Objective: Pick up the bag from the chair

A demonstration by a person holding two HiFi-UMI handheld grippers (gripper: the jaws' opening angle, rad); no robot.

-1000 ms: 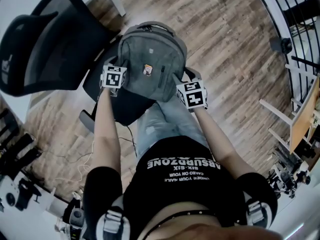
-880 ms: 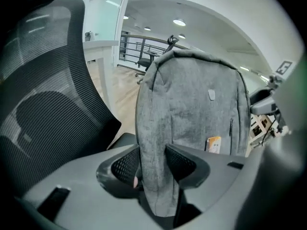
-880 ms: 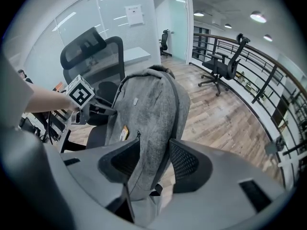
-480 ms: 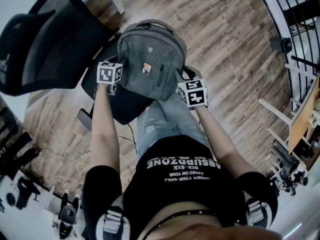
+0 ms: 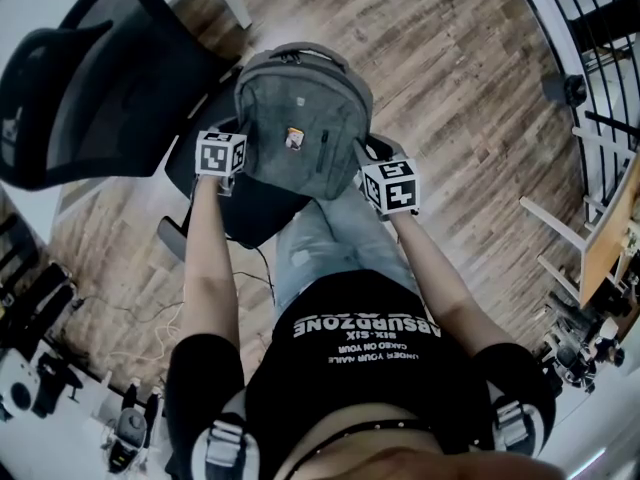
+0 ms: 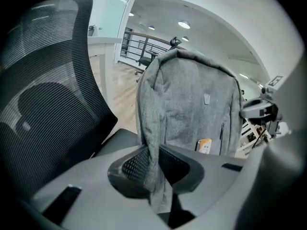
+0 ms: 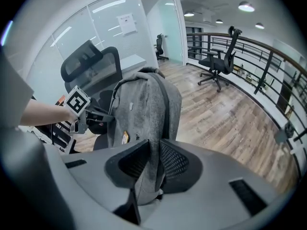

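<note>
A grey backpack [image 5: 303, 118] stands upright at the front of the black office chair's seat [image 5: 250, 208], held between both grippers. My left gripper [image 5: 222, 156] is shut on the fabric of the bag's left side edge [image 6: 152, 176]. At the opposite side my right gripper [image 5: 388, 186] is shut on the bag's right side edge [image 7: 149, 171]. The chair's mesh backrest [image 5: 90, 88] rises at the left. In the left gripper view the bag [image 6: 192, 104] fills the middle, with a small orange tag [image 6: 204, 145] on its front.
Wooden floor [image 5: 470, 88] surrounds the chair. A black railing [image 5: 590, 28] runs along the right edge. Cables [image 5: 165, 318] lie on the floor at lower left beside equipment [image 5: 40, 368]. Another office chair [image 7: 221, 61] stands far off by the railing.
Both grippers have stayed clamped on the bag's sides. The left gripper shifted slightly up and left, then settled; the bag sits a little more upright.
</note>
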